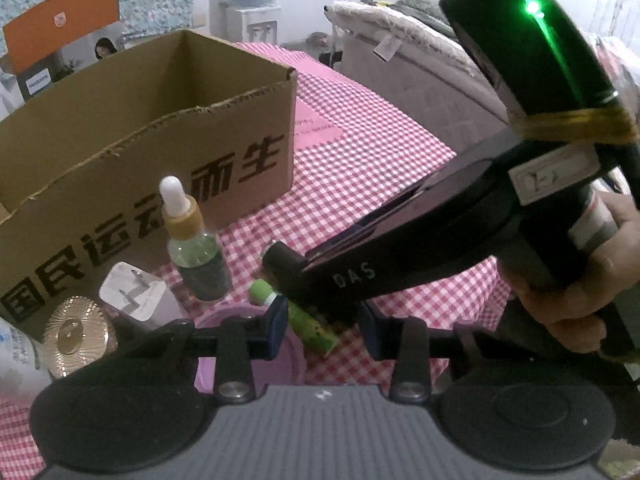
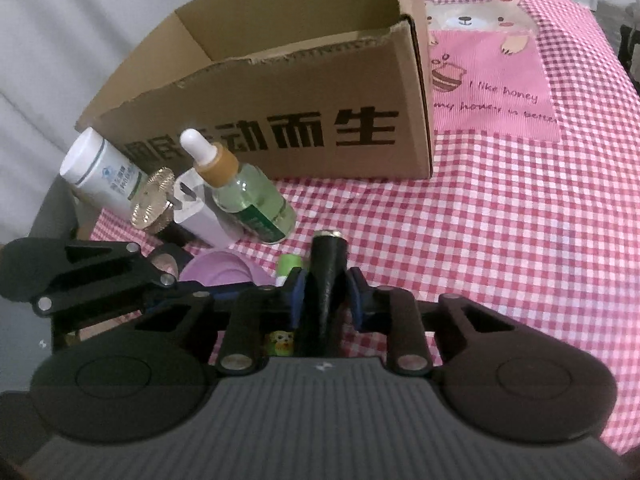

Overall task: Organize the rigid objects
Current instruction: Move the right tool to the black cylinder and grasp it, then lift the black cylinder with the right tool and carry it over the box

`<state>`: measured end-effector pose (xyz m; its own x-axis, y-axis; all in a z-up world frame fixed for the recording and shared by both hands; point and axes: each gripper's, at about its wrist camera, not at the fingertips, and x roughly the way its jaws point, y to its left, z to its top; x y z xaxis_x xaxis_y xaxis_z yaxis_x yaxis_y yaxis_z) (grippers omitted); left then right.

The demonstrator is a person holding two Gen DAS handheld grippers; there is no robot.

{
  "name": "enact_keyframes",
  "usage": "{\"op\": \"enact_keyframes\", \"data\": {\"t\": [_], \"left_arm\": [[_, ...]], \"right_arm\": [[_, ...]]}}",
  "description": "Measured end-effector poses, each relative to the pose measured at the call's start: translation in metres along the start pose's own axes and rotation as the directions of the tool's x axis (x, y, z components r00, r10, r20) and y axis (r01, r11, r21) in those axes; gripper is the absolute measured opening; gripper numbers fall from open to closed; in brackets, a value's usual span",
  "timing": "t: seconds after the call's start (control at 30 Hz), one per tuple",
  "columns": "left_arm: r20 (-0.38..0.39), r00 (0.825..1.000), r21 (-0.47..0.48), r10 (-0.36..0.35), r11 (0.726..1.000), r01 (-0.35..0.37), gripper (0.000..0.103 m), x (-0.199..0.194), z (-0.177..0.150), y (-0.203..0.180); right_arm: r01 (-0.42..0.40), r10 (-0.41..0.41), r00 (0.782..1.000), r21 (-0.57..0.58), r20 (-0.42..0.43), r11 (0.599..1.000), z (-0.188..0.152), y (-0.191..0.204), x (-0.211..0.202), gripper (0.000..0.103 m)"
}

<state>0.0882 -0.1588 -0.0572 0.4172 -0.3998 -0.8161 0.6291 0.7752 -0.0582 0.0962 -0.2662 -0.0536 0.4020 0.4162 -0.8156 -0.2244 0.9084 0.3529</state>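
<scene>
the right gripper (image 2: 325, 294) pinches a black cylinder (image 2: 326, 280) between its blue-padded fingers (image 2: 295, 296), the pads pressed against both sides of it. the cylinder points forward along the fingers, its far end ringed with a metallic rim. in the left wrist view the same black cylinder (image 1: 282, 262) shows at the tip of the right gripper (image 1: 288, 276), which reaches in from the right with a person's hand (image 1: 576, 280) around its handle.

the left gripper (image 1: 322, 330) has its fingers (image 1: 276, 330) spread apart, with nothing between them. it hangs just above a purple round lid (image 1: 244, 344) and a green tube (image 1: 304, 320) lying on the pink checked tablecloth (image 1: 360, 184).

just beside the green tube (image 2: 289, 266) and the purple lid (image 2: 218, 268), a small group of things stands in front of an open cardboard box (image 2: 280, 120) printed with dark characters. a dropper bottle (image 2: 244, 196) with a white bulb, tan collar and green liquid stands upright close to the box's front wall. next to it stands a white charger plug (image 2: 200, 216) with its prongs up, then a gold ribbed cap (image 2: 154, 204), and a white bottle (image 2: 100, 170) with blue print at the far left. in the left wrist view the dropper bottle (image 1: 196, 248), the charger plug (image 1: 136, 292) and the gold cap (image 1: 78, 336) stand in the same row before the box (image 1: 140, 152).

the tablecloth (image 2: 500, 220) carries a pink panel with a bear and a beehive (image 2: 492, 68) to the right of the box.
</scene>
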Motion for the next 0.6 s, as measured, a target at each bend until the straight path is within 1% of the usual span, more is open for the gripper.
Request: {"op": "enact_keyframes", "data": {"t": [0.23,0.43,0.57,0.6], "left_arm": [[-0.026,0.999,0.021,-0.023,0.999,0.023,0.040,0.013,0.009,-0.008],[-0.028,0.999,0.052,-0.034,0.998,0.035,0.046,0.022,0.020,-0.018],[-0.037,0.999,0.058,-0.031,0.998,0.033,0.047,0.027,0.027,-0.021],[-0.041,0.999,0.059,-0.033,0.998,0.035,0.049,0.028,0.028,-0.021]], "right_arm": [[-0.001,0.000,1.000,0.059,0.016,0.998,-0.006,-0.015,-0.014,0.021],[0.003,-0.005,1.000,0.108,0.022,0.994,-0.011,-0.030,-0.023,0.021],[-0.025,0.022,1.000,0.144,0.020,0.989,-0.011,-0.038,-0.024,0.021],[-0.029,0.026,0.999,0.149,0.019,0.988,-0.011,-0.039,-0.024,0.021]]}}
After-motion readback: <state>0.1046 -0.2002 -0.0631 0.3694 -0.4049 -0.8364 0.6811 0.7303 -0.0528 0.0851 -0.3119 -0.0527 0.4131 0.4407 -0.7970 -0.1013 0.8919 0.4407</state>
